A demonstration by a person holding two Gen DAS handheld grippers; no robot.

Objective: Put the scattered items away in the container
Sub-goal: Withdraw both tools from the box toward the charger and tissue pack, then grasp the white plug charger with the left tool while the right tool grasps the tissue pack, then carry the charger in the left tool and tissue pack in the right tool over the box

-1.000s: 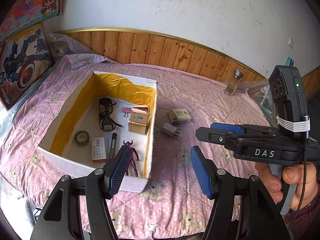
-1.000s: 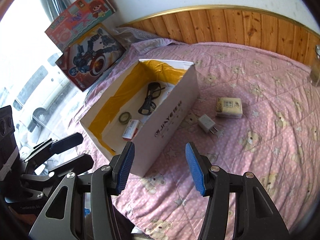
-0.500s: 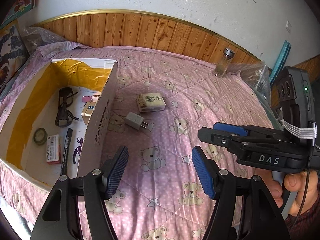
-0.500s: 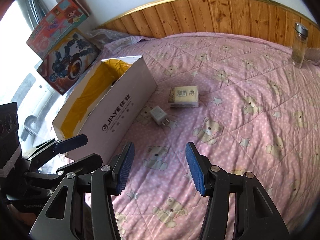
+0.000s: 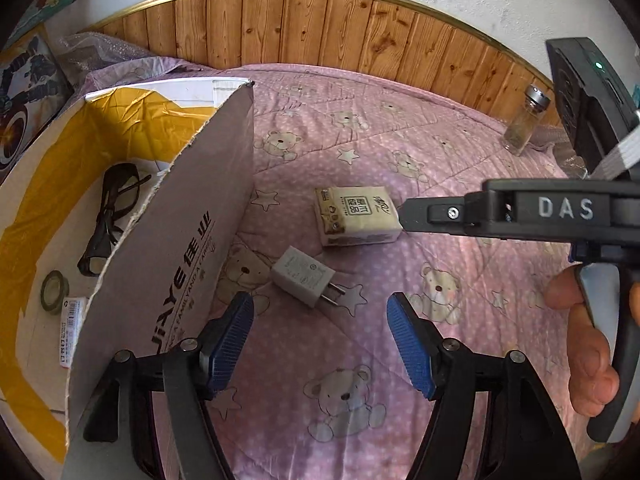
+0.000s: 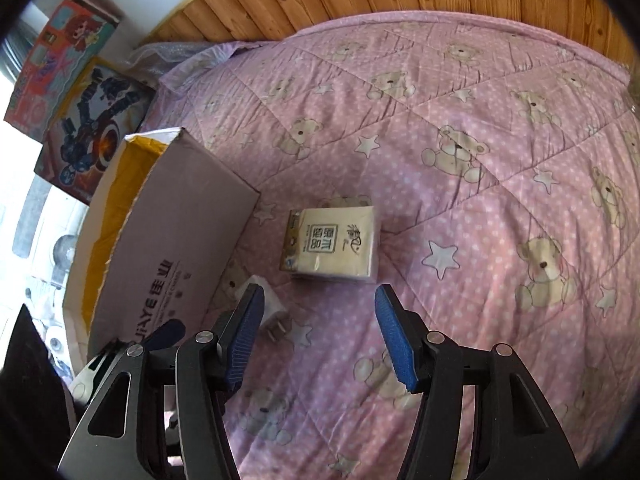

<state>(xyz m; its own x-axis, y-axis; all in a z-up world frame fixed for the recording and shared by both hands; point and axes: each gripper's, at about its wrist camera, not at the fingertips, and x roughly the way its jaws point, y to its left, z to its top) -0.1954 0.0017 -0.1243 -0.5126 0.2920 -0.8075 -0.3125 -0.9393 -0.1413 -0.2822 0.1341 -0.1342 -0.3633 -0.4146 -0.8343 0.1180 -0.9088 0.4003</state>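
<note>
Both grippers nearer beige tissue pack (image 6: 332,245)

Home bedroom — teddy-bear quilt (image 6: 460,92)

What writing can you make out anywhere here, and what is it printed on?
"DAS": side of the right gripper.
"JIAYE", with Chinese characters and a smaller line too blurred to read: cardboard box wall.
Tissue pack: Chinese characters, too small to read reliably.
White charger: print too small.
</note>
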